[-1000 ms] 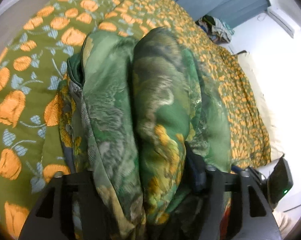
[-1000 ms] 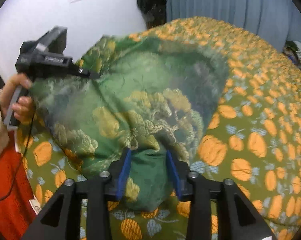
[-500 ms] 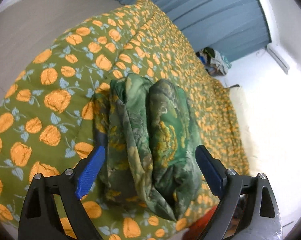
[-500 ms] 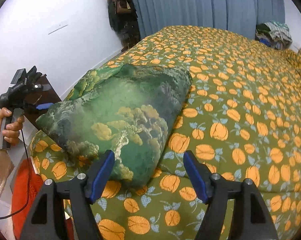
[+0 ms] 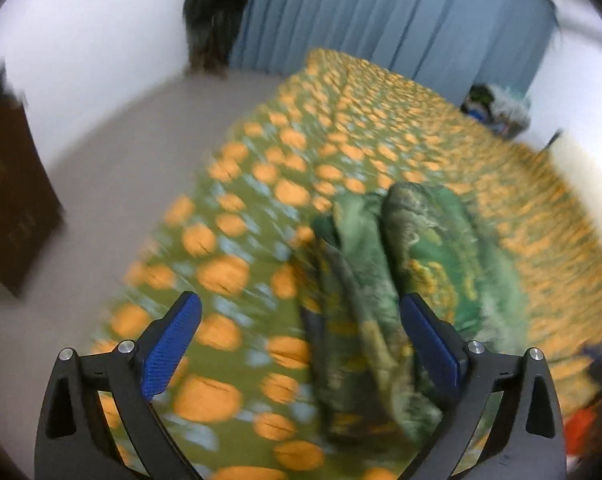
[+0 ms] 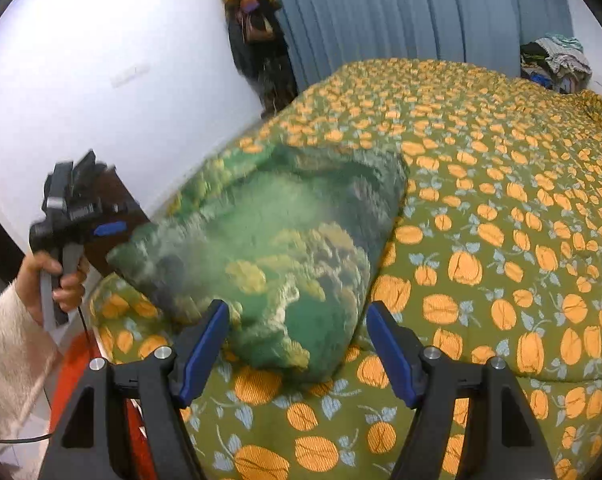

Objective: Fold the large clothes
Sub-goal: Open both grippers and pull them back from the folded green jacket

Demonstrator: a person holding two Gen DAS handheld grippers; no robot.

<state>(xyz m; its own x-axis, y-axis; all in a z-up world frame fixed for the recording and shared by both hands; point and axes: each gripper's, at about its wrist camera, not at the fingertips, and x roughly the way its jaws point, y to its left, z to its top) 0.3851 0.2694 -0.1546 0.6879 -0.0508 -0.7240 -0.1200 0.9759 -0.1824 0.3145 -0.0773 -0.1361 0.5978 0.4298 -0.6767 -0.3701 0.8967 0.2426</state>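
Note:
The folded green patterned garment (image 5: 413, 264) lies as a thick bundle on the bed's green cover with orange flowers (image 5: 341, 140), near the bed's edge. My left gripper (image 5: 299, 300) hovers above it, its jaws opening and wide apart, with nothing pressed between them; this view is blurred. In the right wrist view the same bundle (image 6: 277, 248) lies just beyond my right gripper (image 6: 298, 308), which is open and lifted off the cloth. A hand (image 6: 57, 276) in a cream sleeve holds the left tool at the bundle's far left end.
A dark wooden cabinet (image 5: 9, 200) stands on the pale floor (image 5: 121, 160) left of the bed. Blue curtains (image 6: 401, 8) fill the back wall, with dark coats (image 6: 257, 40) hanging in the corner. A clothes pile (image 6: 553, 60) sits at the far right. Something red (image 6: 73, 368) lies below the bed edge.
Both grippers have let go of the bundle, opened and risen away from it. The left one has swung its view left, towards the floor and cabinet. The bundle stays on the bed.

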